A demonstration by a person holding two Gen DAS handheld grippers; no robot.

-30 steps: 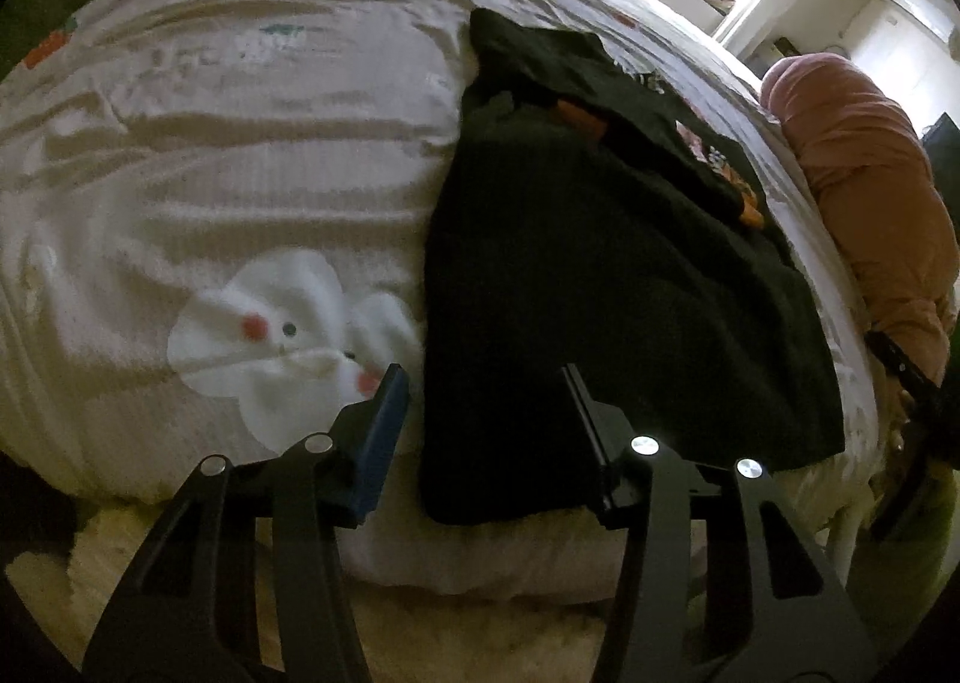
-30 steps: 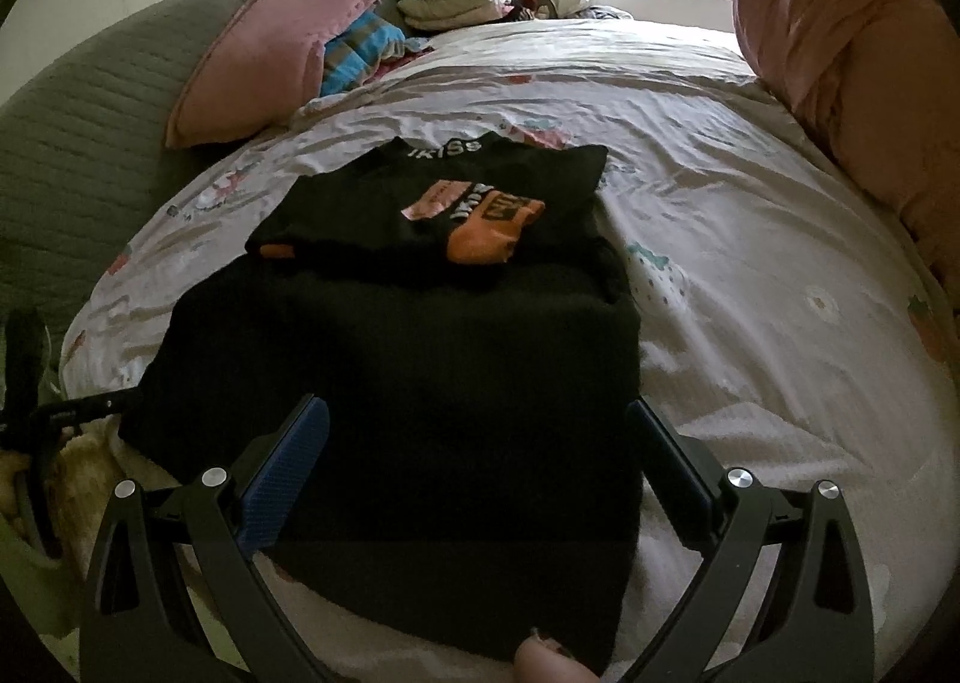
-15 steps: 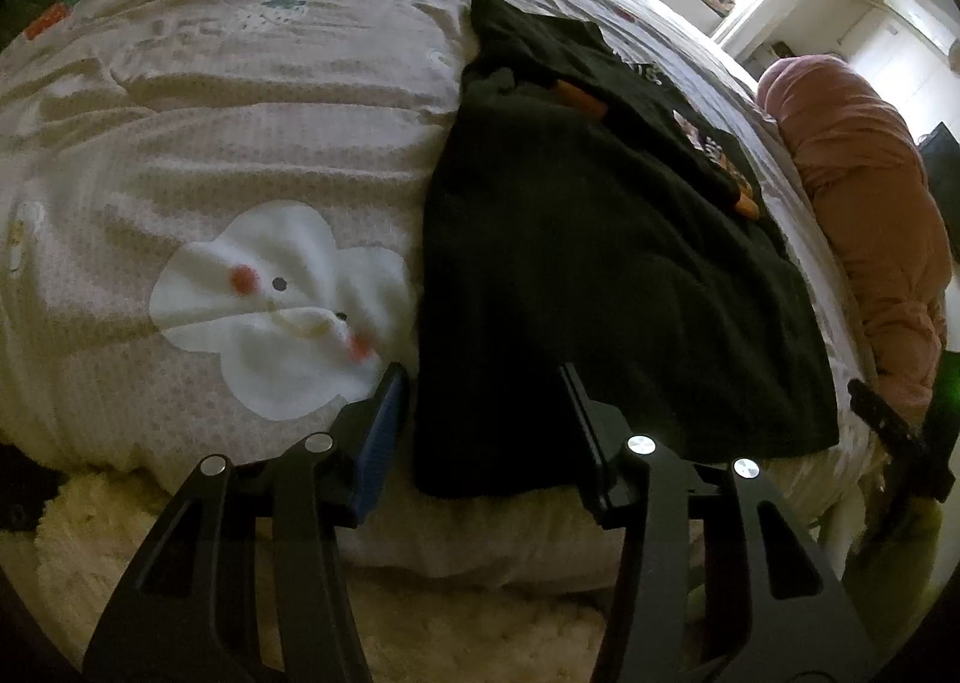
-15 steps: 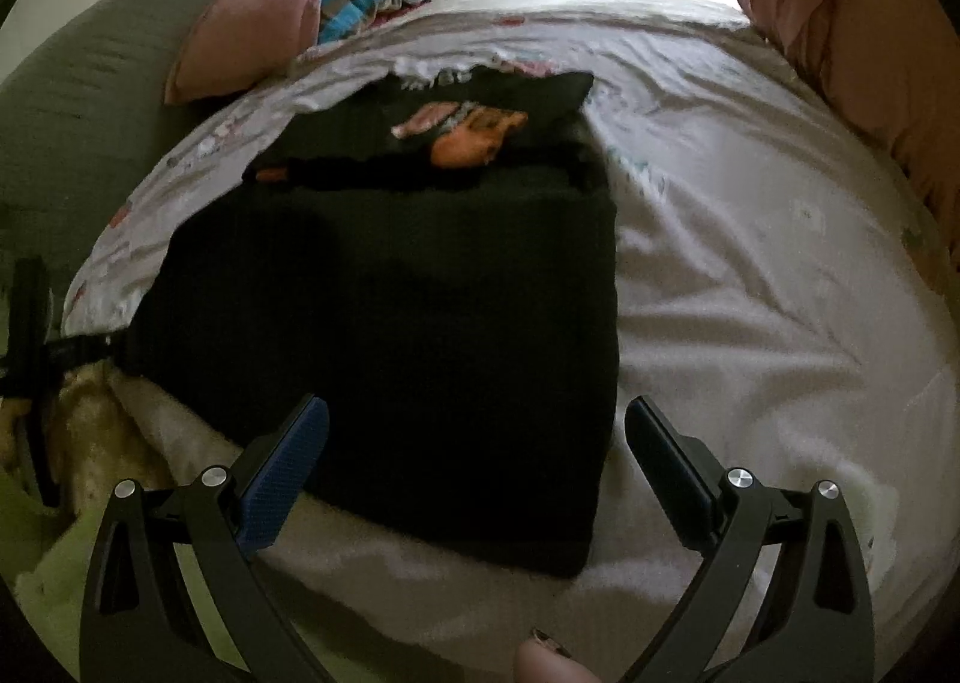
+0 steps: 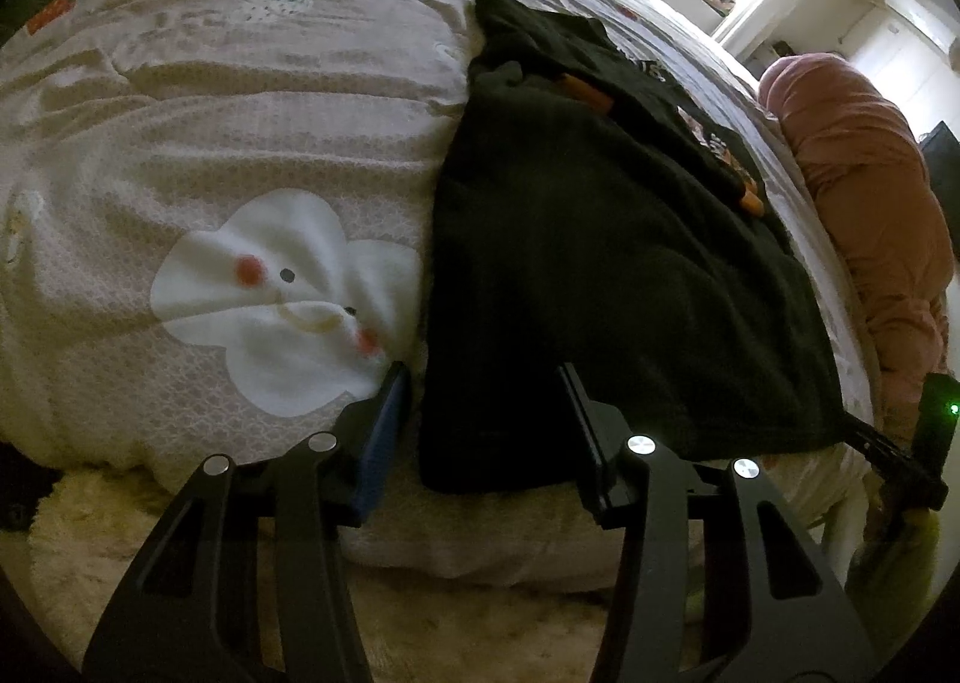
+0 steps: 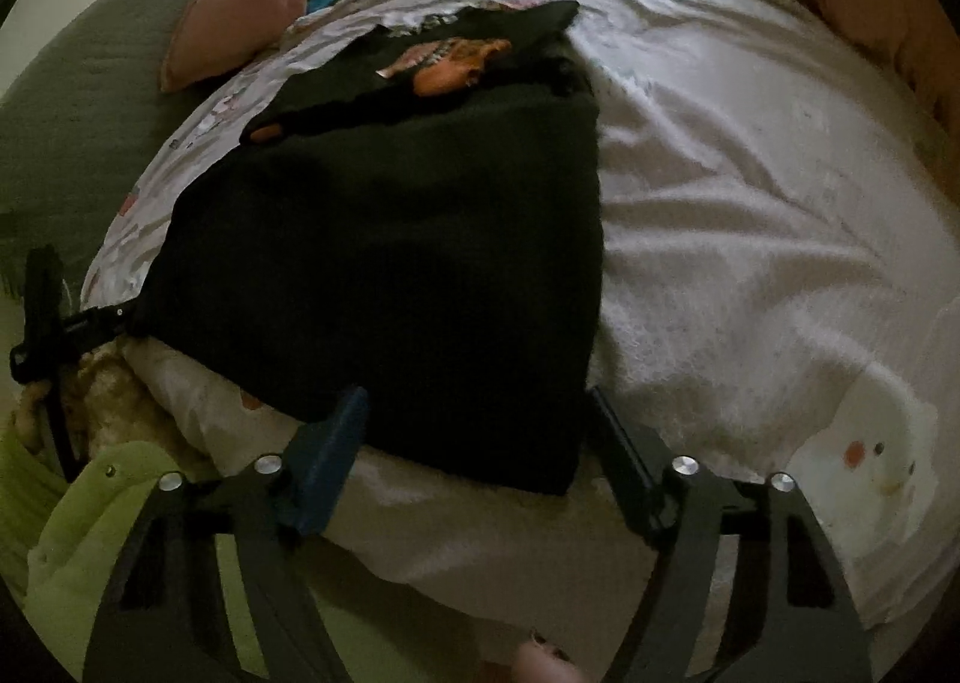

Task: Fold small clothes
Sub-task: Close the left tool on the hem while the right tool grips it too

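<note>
Black garment (image 5: 600,263), orange print (image 6: 456,68)

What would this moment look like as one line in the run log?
task: fold small clothes | left gripper: open, at near left corner of black shirt | right gripper: open, at near right corner | shirt flat on bed

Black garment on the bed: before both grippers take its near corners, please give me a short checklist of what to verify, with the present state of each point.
1. Left gripper open: ok, jaws apart with the corner of the black garment between them.
2. Right gripper open: ok, jaws apart around the other near corner.
3. Cloth already pinched: not ok, neither gripper is shut on it yet.
4. Near hem lies flat on the bedspread: ok, no bunching visible along it.
5. Upper part already folded down, orange print showing: ok.
6. Fingers low enough to catch the hem: cannot tell, the height above the cloth is unclear in both views.
</note>
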